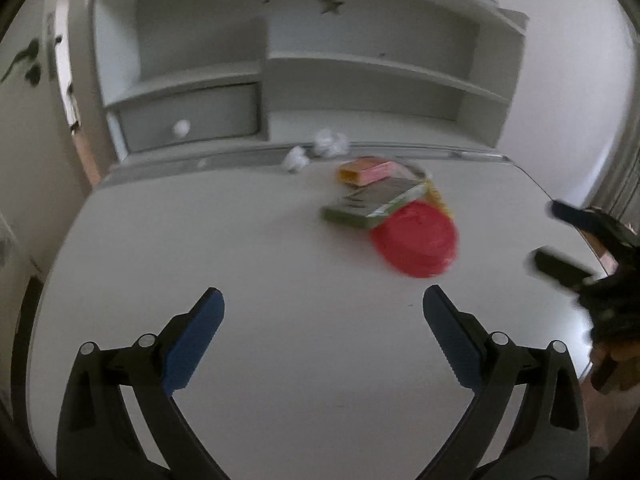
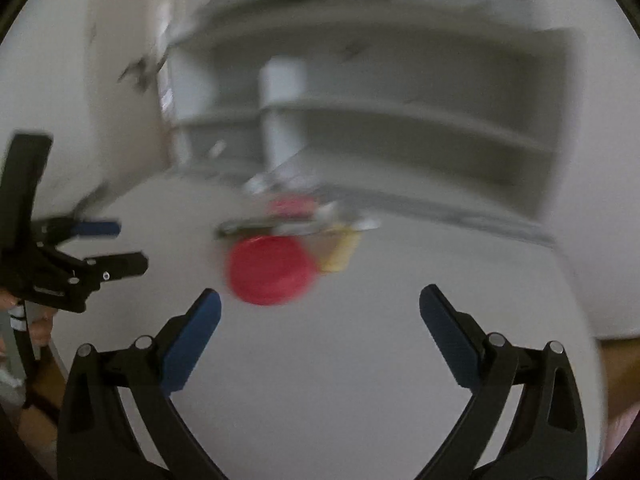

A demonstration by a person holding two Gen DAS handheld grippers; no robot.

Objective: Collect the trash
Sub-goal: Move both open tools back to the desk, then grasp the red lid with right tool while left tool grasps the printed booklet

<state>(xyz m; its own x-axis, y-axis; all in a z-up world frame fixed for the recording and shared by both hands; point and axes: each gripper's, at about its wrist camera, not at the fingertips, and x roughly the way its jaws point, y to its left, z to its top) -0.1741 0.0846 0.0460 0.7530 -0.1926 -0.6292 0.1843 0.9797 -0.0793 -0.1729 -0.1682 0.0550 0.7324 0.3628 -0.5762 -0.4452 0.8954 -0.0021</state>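
Observation:
On the white desk [image 1: 240,248] lies a pile of trash: a red round lid [image 1: 416,240], a green flat box [image 1: 372,204], a pink-and-orange box [image 1: 364,171] and a yellow wrapper [image 1: 438,200]. Crumpled white paper balls [image 1: 330,142] lie behind it, at the foot of the shelf. My left gripper [image 1: 323,300] is open and empty, over the desk in front of the pile. My right gripper [image 2: 320,300] is open and empty; the red lid [image 2: 270,274] lies just beyond its left finger. It also shows at the right edge of the left wrist view [image 1: 560,236]. The right view is blurred.
A white shelf unit [image 1: 360,68] stands at the back of the desk, with a closed drawer [image 1: 188,118] on its left. The desk's right edge [image 1: 576,236] curves away near the right gripper. A wall stands to the left.

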